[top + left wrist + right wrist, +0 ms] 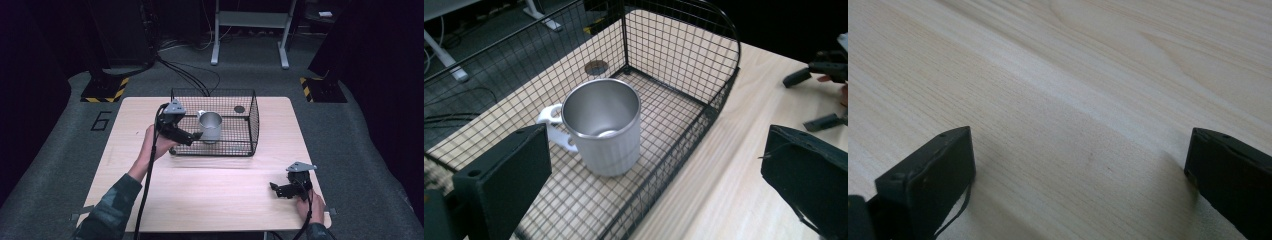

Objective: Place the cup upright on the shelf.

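Large numeral 6 on grey floor

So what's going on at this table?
A person holds a two-jaw gripper in each hand. The left gripper, jaws open, reaches over the edge of a black wire basket toward a metal mug standing upright inside it. The right gripper rests open low over the wooden table, holding nothing.

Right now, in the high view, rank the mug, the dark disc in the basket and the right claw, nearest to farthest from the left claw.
1. Mug: upright in the wire basket, just ahead of the left claw.
2. Dark disc: on the basket floor, far right corner.
3. Right claw: on the table's near right.
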Demonstrator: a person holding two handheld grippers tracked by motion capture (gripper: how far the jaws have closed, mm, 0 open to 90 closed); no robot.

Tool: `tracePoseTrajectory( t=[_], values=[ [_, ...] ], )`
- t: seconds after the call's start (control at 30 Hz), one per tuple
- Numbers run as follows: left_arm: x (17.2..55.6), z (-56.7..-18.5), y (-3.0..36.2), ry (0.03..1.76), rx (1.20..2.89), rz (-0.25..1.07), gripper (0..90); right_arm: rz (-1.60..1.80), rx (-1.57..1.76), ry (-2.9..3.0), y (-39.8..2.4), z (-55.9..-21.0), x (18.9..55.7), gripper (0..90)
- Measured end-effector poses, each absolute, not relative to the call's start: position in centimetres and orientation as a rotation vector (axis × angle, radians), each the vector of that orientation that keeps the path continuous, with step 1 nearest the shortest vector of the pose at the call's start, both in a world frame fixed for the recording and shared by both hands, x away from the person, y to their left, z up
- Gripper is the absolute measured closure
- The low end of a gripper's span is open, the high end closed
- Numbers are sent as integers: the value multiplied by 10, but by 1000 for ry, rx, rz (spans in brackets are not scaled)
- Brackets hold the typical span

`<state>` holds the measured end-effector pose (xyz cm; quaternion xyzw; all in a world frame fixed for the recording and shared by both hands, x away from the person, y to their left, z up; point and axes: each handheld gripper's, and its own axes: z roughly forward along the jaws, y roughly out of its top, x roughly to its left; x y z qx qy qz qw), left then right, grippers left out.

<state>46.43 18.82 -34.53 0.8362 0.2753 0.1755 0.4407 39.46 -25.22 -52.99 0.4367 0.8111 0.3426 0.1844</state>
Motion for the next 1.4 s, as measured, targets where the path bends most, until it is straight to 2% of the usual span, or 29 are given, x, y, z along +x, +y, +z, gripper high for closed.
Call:
tracePoseTrajectory(
  t=[0.23,0.63,0.97,1.2,1.4],
  values=[
    [436,-344,222,683,2053,465,0,966,1231,2287,-252,-530,395,0],
    [401,-368,272,757,2044,529,0,965,1231,2287,-252,-530,395,0],
    [377,-416,321,935,2059,570,0,965,1235,2286,-252,-530,394,0],
    [366,-464,357,1129,2040,599,0,966,1240,2282,-252,-530,394,0],
    [360,-508,380,1291,1984,571,0,966,1240,2282,-252,-530,394,0]
  ],
)
